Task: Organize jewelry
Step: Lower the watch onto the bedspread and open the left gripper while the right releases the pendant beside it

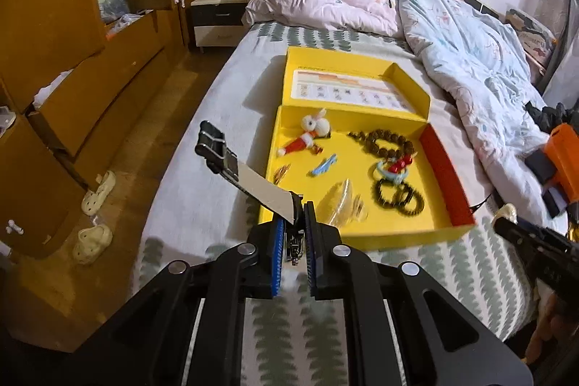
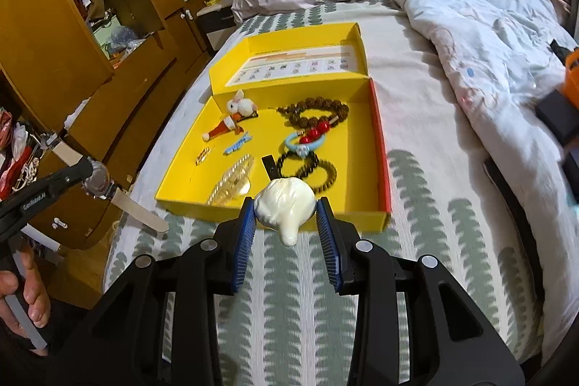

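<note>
An open yellow box (image 1: 398, 230) (image 2: 267, 207) lies on the bed with jewelry inside: a brown bead bracelet (image 1: 387, 141) (image 2: 318, 109), dark bead bracelets (image 1: 398, 196) (image 2: 307, 165), a blue ring with red beads (image 2: 307, 138), a rabbit charm (image 1: 315, 125) (image 2: 239, 105), a blue hair clip (image 1: 324, 164) and a clear shell clip (image 1: 342, 201) (image 2: 233, 185). My left gripper (image 1: 298, 205) is shut on a wristwatch (image 1: 220, 154) (image 2: 97, 183) with a pale strap, held above the bed left of the box. My right gripper (image 2: 284, 208) is shut on a cream white hair clip (image 2: 286, 205) at the box's near edge.
The bed has a leaf-patterned sheet (image 2: 296, 295) with crumpled quilts (image 1: 470, 53) behind the box. Wooden wardrobes (image 1: 54, 60) and a nightstand (image 1: 217, 20) stand left. White slippers (image 1: 97, 190) lie on the floor. An orange and black device (image 1: 559, 161) is at the right.
</note>
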